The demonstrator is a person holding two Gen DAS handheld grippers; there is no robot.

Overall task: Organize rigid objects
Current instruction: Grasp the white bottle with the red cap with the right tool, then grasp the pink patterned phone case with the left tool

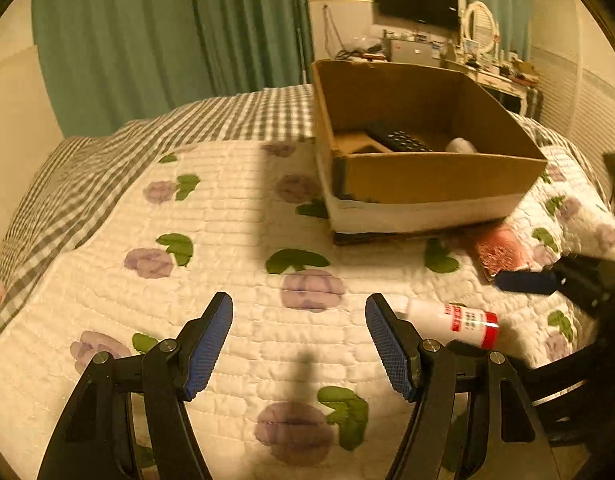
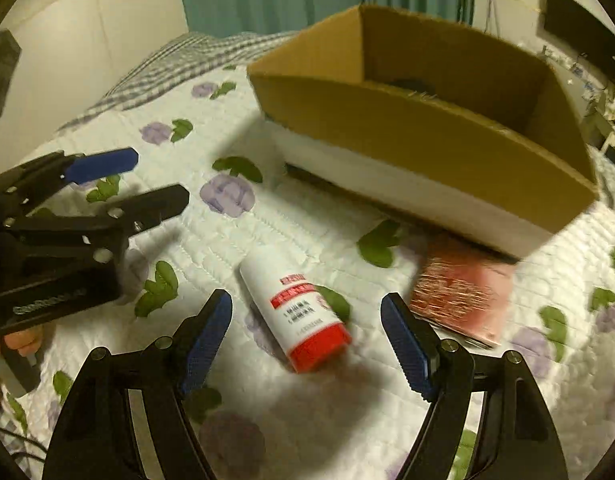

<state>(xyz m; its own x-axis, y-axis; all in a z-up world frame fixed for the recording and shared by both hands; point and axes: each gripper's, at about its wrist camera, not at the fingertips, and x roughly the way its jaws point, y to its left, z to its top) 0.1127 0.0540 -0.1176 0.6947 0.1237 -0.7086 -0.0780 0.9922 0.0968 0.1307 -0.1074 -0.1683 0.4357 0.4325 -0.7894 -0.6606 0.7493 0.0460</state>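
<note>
A white bottle with a red cap and red label [image 2: 297,314] lies on its side on the quilt, between and just beyond my open right gripper [image 2: 307,312]. In the left wrist view the bottle [image 1: 455,320] lies right of my open, empty left gripper [image 1: 299,308]. A cardboard box [image 1: 443,178] stands on the bed; it holds a black remote [image 1: 401,142] and a white object [image 1: 461,146]. The box [image 2: 427,136] is also in the right wrist view. A red and gold flat packet [image 2: 461,296] lies by the box's front edge.
The floral quilt [image 1: 227,240] covers the bed, over a grey checked sheet [image 1: 87,168]. The left gripper shows at the left of the right wrist view [image 2: 147,184]. Green curtains, a desk with clutter [image 1: 447,52] and a wall screen stand behind.
</note>
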